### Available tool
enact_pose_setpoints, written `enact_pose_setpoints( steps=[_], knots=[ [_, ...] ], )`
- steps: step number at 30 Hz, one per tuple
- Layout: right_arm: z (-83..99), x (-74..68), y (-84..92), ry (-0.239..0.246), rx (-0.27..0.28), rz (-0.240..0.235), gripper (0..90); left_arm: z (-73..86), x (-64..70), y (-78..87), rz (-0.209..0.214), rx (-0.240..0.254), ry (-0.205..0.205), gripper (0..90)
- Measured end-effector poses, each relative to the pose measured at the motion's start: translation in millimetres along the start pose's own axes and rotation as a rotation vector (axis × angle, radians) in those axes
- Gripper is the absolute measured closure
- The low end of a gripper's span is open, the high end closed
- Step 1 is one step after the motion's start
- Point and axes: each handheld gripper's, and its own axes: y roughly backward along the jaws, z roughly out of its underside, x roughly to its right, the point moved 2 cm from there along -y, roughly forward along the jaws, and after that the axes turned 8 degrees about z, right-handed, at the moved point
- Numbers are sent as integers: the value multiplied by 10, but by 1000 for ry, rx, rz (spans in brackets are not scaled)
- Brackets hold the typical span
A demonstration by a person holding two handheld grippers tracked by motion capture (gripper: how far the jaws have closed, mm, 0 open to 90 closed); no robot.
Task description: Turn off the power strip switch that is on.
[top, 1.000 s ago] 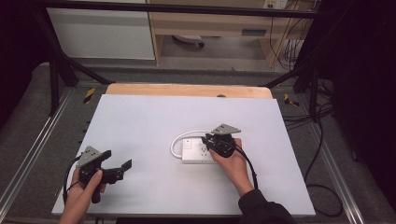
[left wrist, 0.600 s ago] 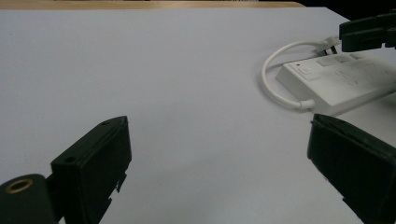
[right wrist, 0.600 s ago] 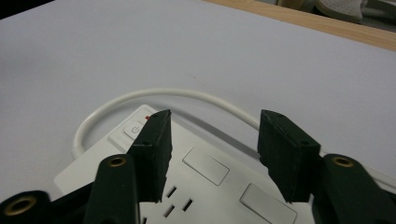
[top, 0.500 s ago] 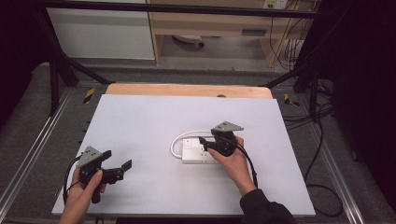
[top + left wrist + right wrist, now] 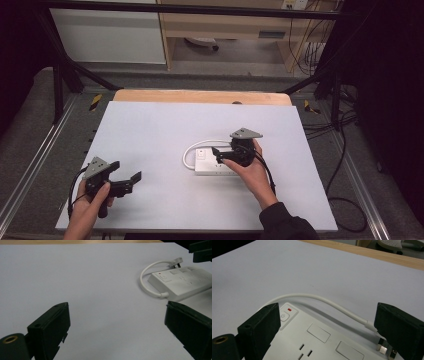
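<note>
A white power strip [image 5: 216, 165] lay near the middle of the pale table [image 5: 160, 125], its short white cable [image 5: 192, 150] looping round from one end to a plug [image 5: 177, 262] resting on the far side; the right gripper [image 5: 223, 153] hovered just over the strip with its jaws spread wide and nothing between them, while the left gripper [image 5: 127, 181] sat well apart near the table's front left corner, likewise wide open and empty. By the look of it the strip was a rigid plastic block, light enough to lift in one jaw-hold but smooth and apt to slide on the table; a grip across its narrow width near the middle seemed safest, since the limp cable would trail and the plug would swing if taken by the cord. The right gripper view showed what the high view could not: a power button [image 5: 284, 316] with a small red mark [image 5: 289, 309] beside it, the socket slots, and the plug's metal pins [image 5: 384, 350]; the left gripper view gave the strip's side profile and the full loop of cable; the high view alone set both hands and the wooden table edge [image 5: 200, 96] in place.
</note>
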Motion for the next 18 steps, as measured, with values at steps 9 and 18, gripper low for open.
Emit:
enact_pose_setpoints(
  steps=[9,18],
  knots=[
    [-38,52,83,0,10,16,56,9,2,-9,-3,-10,-9,62],
    [-61,101,150,7,52,46,71,11,2,-11,-3,-14,-12,62]
  ],
)
